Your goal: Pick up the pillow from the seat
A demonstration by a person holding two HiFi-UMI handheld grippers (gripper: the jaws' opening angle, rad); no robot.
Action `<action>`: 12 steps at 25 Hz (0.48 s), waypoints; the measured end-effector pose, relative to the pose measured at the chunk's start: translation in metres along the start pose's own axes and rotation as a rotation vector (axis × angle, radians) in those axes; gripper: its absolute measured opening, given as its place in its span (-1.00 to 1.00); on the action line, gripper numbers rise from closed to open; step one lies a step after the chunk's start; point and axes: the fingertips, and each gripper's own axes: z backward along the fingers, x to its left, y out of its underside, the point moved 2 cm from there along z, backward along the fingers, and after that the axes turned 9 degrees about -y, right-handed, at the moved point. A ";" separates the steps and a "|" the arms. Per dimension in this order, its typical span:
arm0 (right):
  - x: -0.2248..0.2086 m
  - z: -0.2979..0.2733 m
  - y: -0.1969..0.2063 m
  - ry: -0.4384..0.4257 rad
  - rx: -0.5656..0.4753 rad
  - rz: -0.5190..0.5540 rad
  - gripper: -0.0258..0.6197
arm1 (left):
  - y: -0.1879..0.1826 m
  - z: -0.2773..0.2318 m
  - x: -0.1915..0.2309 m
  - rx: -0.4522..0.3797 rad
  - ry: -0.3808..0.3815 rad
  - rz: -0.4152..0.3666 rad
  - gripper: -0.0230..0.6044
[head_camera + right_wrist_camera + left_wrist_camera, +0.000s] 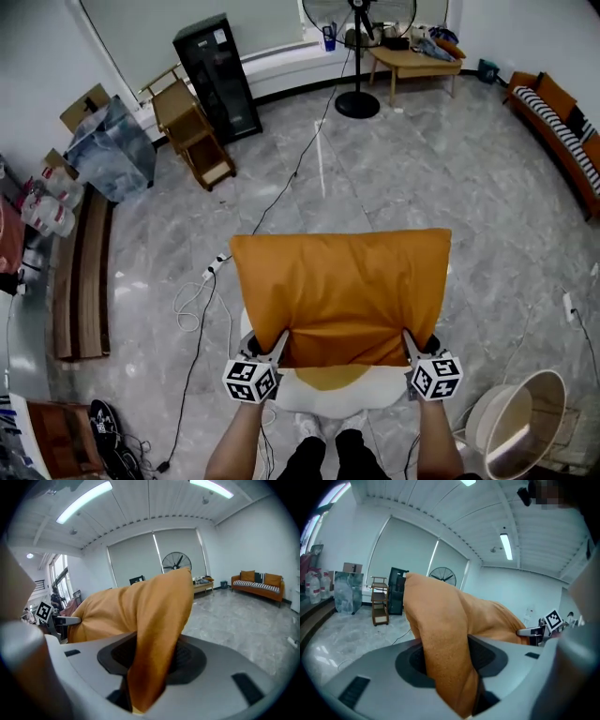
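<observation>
An orange pillow [342, 295] hangs in the air, spread flat in front of me above a white seat [323, 399]. My left gripper [279, 345] is shut on its near left corner and my right gripper [410, 345] is shut on its near right corner. In the left gripper view the pillow fabric [445, 634] is pinched between the grey jaws, and the right gripper [534, 631] shows at the far edge. In the right gripper view the pillow [157, 616] fills the gap between the jaws, with the left gripper [65, 619] beyond it.
A white cable [192, 300] and a black cable trail over the grey marble floor. A round chair [520, 422] stands at the lower right, a wooden bench [80, 272] on the left. Farther off are a black cabinet [217, 75], a wooden cart [192, 131], a fan [358, 94] and an orange sofa [562, 131].
</observation>
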 end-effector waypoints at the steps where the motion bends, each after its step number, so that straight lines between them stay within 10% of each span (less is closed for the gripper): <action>1: 0.010 0.015 -0.011 0.007 -0.014 0.003 -0.37 | -0.013 0.015 -0.006 -0.013 -0.002 -0.010 -0.24; 12: 0.086 0.113 -0.132 0.038 -0.230 0.105 -0.38 | -0.141 0.129 -0.041 -0.242 0.036 -0.016 -0.28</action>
